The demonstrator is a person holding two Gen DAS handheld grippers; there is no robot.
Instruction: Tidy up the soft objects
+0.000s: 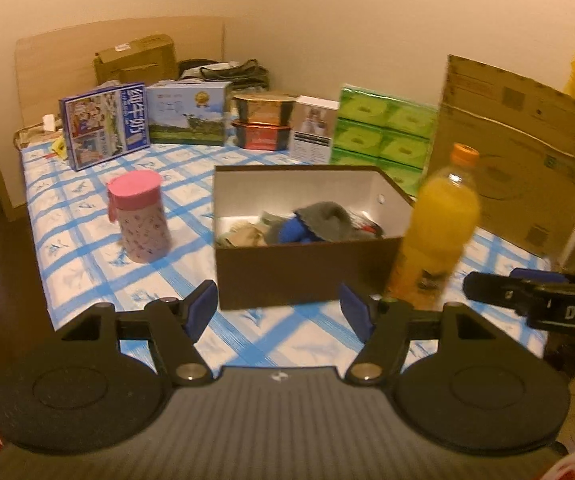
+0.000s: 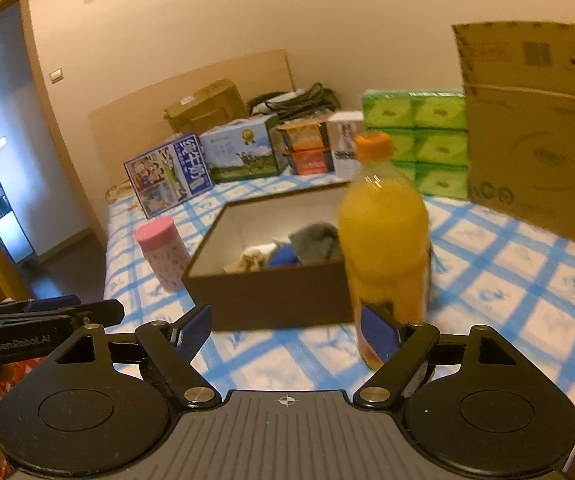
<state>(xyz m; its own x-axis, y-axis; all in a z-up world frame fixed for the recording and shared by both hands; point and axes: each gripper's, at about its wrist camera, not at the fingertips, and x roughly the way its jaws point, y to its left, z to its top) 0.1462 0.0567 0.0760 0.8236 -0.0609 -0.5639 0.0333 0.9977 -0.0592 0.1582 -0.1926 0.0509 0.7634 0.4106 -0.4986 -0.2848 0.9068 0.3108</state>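
- both grippers are empty right now; the left gripper has its jaws spread with nothing but bedsheet between them; the right gripper is spread too, and the orange juice bottle just sits behind its right pad, not pinched as far as I can tell
- the soft stuff is already in the brown box; there's a grey cloth thing, something blue and a beige bit piled at the bottom, looks like socks or gloves but too blurry to swear to it
- the box sits on the blue checked sheet between the pink-lidded cup and the bottle; cup is a bit apart from the box, bottle is right at the box's corner
- my read: this is the tail end, or a gap between picks; I can't spot any loose soft item lying outside the box in either view
- next move, if anything's left, calls for finding another soft piece off-frame; otherwise maybe tidying what's in the box, reaching in over the near wall without knocking the bottle; that bottle is the tippy one
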